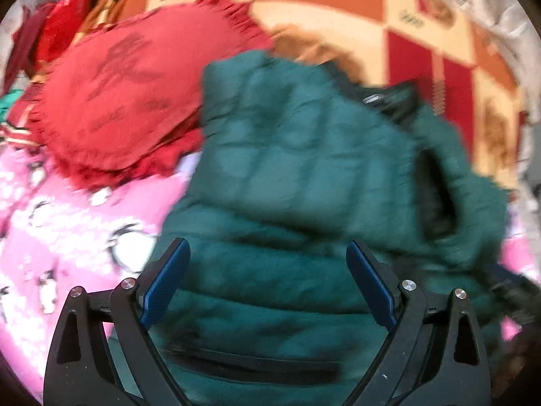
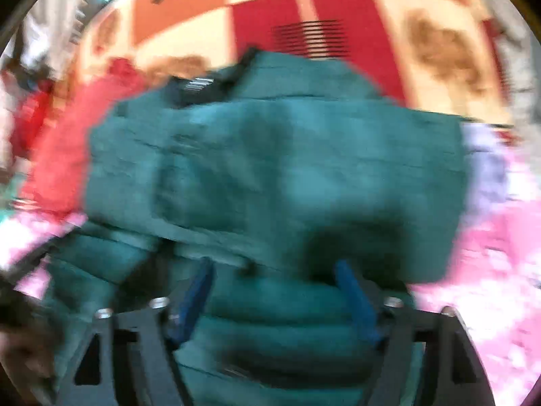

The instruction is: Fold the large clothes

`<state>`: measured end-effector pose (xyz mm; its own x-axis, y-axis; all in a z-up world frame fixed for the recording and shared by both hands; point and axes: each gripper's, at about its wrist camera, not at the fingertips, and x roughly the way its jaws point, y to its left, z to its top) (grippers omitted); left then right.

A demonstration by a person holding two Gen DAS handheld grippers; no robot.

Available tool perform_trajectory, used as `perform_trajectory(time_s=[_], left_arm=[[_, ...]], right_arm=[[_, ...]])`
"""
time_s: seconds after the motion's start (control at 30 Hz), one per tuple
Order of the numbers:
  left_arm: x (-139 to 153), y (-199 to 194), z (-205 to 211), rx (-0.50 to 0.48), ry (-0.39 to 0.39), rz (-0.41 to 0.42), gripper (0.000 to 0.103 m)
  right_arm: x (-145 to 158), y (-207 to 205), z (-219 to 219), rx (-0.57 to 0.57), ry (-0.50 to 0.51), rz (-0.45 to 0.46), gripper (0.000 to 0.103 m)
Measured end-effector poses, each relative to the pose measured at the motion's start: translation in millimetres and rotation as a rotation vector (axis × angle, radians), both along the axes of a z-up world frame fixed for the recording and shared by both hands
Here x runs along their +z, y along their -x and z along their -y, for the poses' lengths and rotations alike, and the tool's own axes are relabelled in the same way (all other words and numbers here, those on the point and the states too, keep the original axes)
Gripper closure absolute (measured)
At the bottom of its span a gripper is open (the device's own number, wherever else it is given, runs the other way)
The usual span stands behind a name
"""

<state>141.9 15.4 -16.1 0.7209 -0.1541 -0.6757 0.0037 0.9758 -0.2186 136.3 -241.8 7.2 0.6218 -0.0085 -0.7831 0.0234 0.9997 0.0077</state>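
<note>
A dark green quilted jacket lies bunched on the bed, partly folded over itself, with a black zip pocket near me. It also fills the right wrist view, which is blurred. My left gripper is open, its blue-padded jaws spread wide just above the jacket's near part. My right gripper is open too, its jaws apart over a fold of the jacket; whether they touch the cloth I cannot tell.
A red fringed cushion lies left of the jacket. A pink patterned blanket covers the near bed, also at right in the right wrist view. An orange, red and cream patterned cover lies beyond.
</note>
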Motion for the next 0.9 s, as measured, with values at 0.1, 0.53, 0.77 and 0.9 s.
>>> perform_trajectory(time_s=[0.1, 0.53, 0.77, 0.9], left_arm=[[13, -6, 30, -0.169, 0.074, 0.011, 0.009], [-2, -85, 133, -0.405, 0.160, -0.082, 0.009], [-19, -82, 116, -0.427, 0.284, -0.075, 0.095], [6, -65, 101, -0.405, 0.290, 0.013, 0.096]], right_arm=[[-14, 8, 21, -0.086, 0.106, -0.065, 0.025], [-44, -1, 46, -0.107, 0.051, -0.129, 0.011], [-50, -7, 43, -0.131, 0.041, -0.141, 0.004], [-51, -7, 49, -0.138, 0.049, -0.140, 0.002]])
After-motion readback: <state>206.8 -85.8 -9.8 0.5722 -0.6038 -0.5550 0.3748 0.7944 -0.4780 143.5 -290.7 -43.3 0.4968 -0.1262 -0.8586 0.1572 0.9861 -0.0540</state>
